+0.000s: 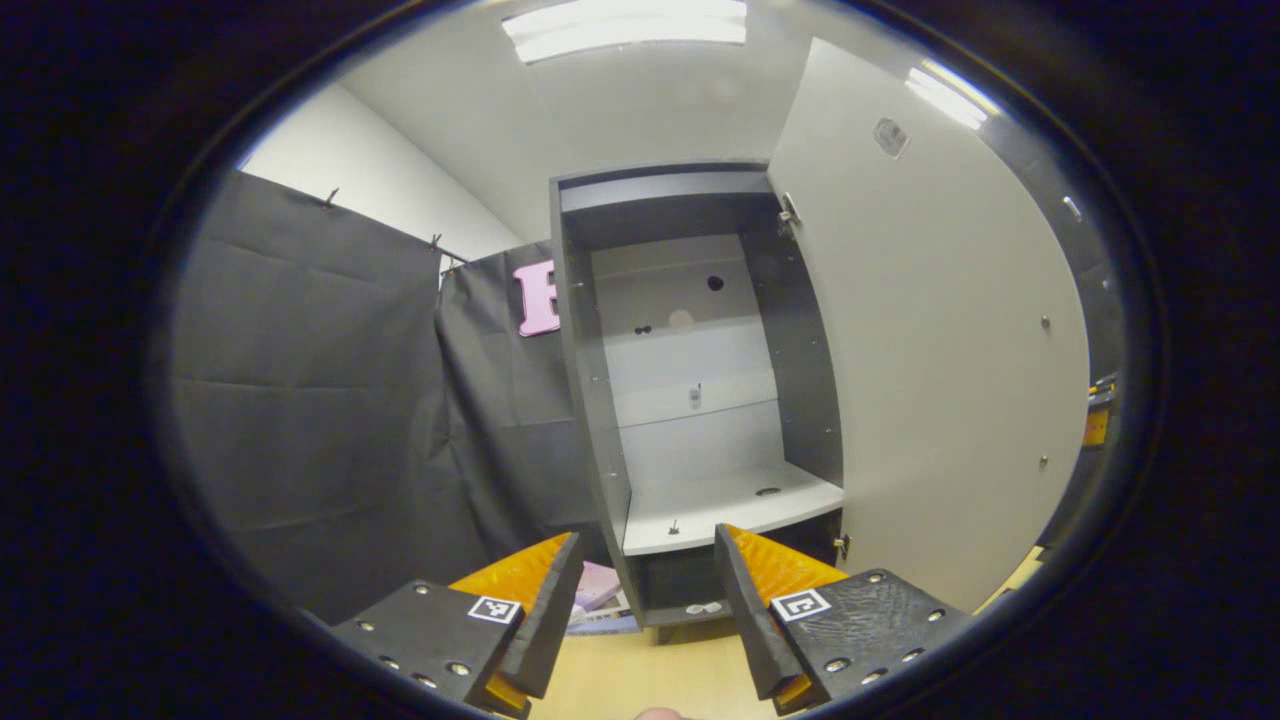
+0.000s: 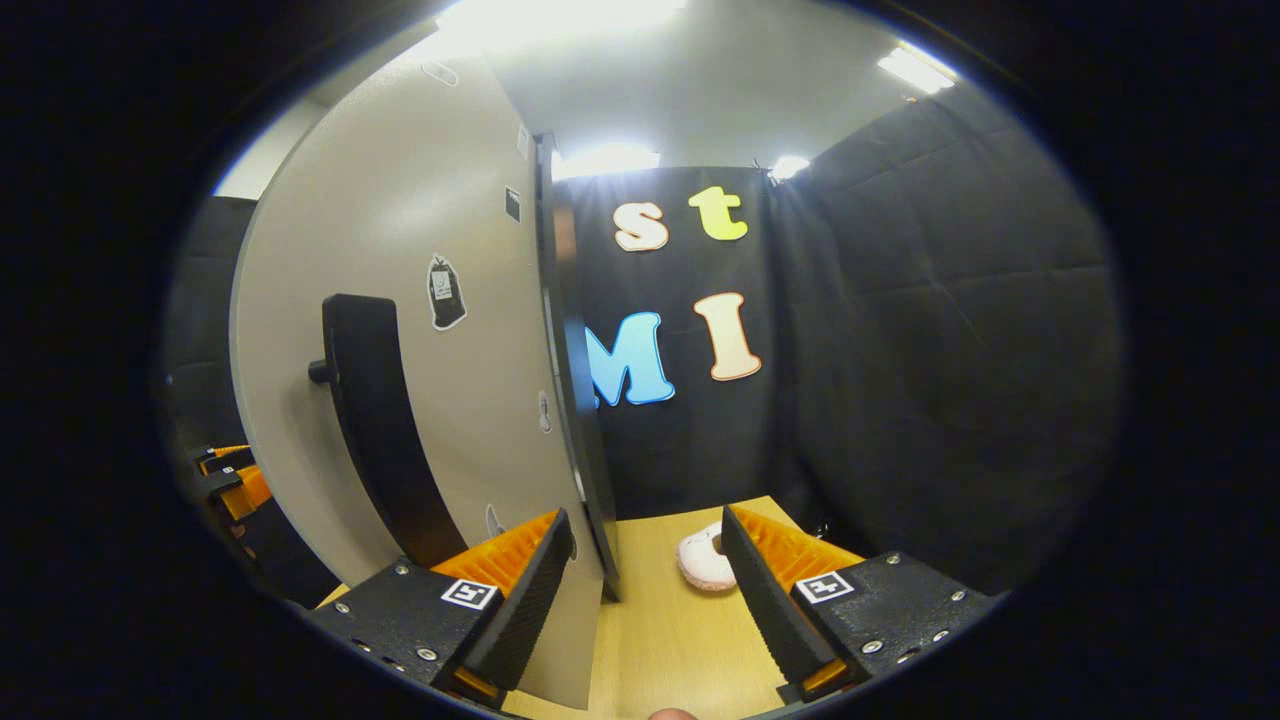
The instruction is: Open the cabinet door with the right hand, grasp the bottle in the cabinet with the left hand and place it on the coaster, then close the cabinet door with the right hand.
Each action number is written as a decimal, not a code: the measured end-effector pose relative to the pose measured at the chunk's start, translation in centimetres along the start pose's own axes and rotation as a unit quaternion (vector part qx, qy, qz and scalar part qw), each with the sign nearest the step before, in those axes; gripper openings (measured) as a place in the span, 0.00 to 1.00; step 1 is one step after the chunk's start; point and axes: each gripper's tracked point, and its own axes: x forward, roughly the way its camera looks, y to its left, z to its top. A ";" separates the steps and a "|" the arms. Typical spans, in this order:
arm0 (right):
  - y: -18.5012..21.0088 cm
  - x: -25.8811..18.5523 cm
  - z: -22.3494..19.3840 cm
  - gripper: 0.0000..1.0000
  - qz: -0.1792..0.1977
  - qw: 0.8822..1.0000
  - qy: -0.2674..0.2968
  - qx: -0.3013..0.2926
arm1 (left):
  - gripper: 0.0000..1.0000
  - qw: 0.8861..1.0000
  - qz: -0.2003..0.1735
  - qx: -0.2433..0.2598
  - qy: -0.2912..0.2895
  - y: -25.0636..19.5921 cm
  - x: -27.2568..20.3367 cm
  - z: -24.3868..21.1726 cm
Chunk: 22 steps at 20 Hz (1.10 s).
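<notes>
A light wooden tabletop (image 2: 665, 640) runs beneath black cloth walls (image 1: 300, 400) pinned along their top edge, with a white wall (image 1: 380, 190) rising behind them and bright ceiling light panels (image 1: 625, 25) glowing overhead. On the tabletop beside the furniture's base lie pinkish paper items (image 1: 600, 592), partly hidden. A small dark sticker (image 2: 445, 290) marks a pale panel.

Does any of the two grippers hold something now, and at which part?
Nothing is held: the left gripper and the right gripper are both open and empty.
</notes>
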 end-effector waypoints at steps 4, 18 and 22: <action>4.0 -0.2 -0.6 0.93 0.008 1.000 0.007 0.009 | 0.80 1.000 -0.008 -0.010 0.006 2.4 0.3 -1.1; 18.0 3.8 -1.0 0.93 0.081 0.997 0.010 0.009 | 0.80 1.000 0.003 -0.021 0.014 9.7 1.8 -3.0; 20.1 3.6 0.8 0.93 0.092 0.996 -0.008 -0.015 | 0.80 0.999 0.011 -0.031 0.014 10.8 1.9 -2.8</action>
